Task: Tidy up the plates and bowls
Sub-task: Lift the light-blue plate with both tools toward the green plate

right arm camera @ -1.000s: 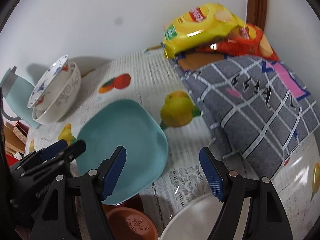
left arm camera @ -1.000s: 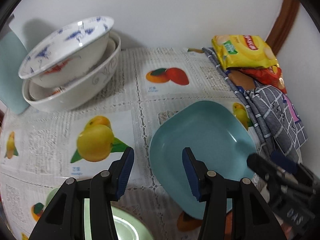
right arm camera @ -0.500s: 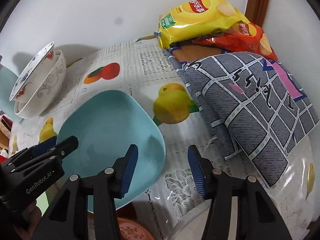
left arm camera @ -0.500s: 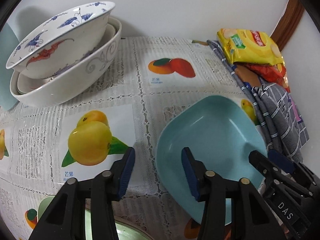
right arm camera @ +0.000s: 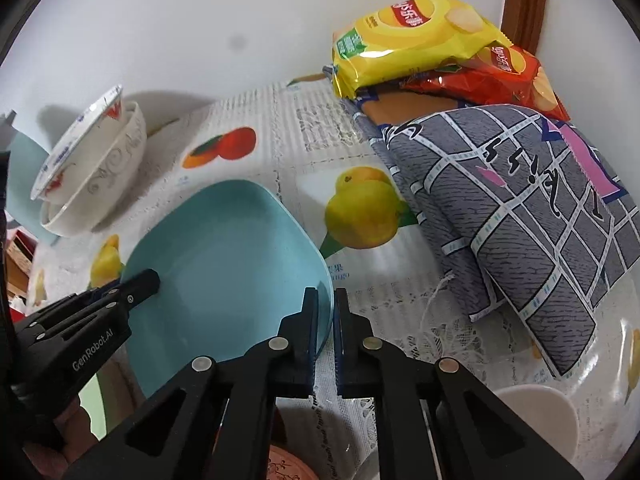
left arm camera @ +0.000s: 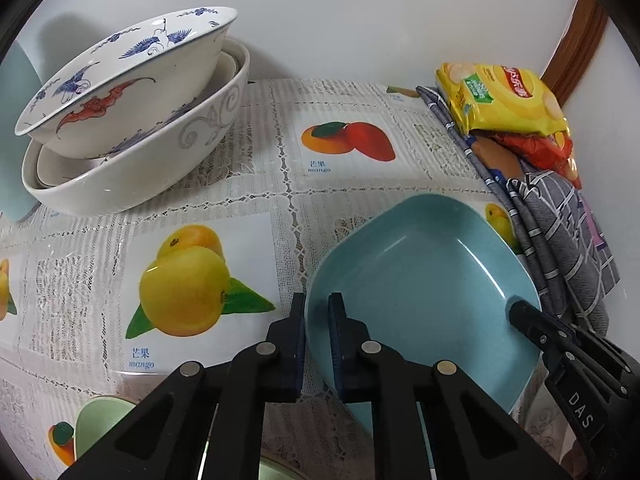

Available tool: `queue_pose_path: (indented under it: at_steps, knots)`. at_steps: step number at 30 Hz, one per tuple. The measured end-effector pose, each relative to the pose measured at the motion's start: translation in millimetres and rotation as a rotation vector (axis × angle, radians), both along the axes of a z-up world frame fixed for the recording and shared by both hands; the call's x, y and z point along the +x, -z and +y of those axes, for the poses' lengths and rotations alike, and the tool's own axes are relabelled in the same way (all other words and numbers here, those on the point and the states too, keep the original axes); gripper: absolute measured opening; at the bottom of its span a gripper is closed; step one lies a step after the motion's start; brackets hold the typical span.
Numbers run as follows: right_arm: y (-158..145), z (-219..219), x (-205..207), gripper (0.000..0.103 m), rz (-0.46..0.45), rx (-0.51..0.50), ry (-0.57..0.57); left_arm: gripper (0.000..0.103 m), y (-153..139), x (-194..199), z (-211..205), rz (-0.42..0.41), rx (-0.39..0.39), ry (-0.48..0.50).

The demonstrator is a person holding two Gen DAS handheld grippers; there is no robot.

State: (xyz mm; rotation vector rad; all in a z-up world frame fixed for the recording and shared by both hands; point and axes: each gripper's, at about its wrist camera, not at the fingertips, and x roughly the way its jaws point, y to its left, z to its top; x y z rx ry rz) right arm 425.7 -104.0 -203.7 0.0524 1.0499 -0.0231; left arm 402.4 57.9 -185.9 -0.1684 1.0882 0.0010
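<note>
Two hand-held grippers pinch opposite edges of a square teal plate (left arm camera: 424,280) over a fruit-print tablecloth (left arm camera: 256,184). Nearest the lens in the left wrist view, the left gripper (left arm camera: 318,316) has its blue pads drawn in on the plate's left rim, one inside the dish and one outside; in the right wrist view the right gripper (right arm camera: 326,312) grips the plate's right rim the same way. The plate therefore lies between the two claws, spanning from one to the other, its open face up and tipped slightly toward the wall; neither arm is nearer, since each already holds a side. Whether the plate's underside touches the cloth cannot be told. Just below the plate, at the near edge of the views, sit a pale green dish (left arm camera: 96,424), a terracotta dish (right arm camera: 288,464) and a white bowl (right arm camera: 536,420). Right of the plate lies a folded grey checked cloth (right arm camera: 520,216), and beyond that two snack bags (right arm camera: 416,36) against the wall. Far left of the plate, well apart from it, a stack of white bowls (left arm camera: 132,128) stands tilted, a likely reference for where crockery is being gathered; any carry there would run leftward across the cloth with both grips moving together.
</note>
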Motion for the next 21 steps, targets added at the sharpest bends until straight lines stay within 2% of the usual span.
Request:
queue_pose_path:
  at_steps: [13,21]
  knots:
    - [-36.0,-11.2,-27.7,0.006,-0.086,0.093,0.022,0.009,-43.5,-25.2,-3.8,-0.065,-0.021,0.029]
    - [-66.9,5.0,-70.1,0.006,-0.128,0.09,0.01,0.009,-74.0,-71.6,9.6,-0.112,-0.043,0.017]
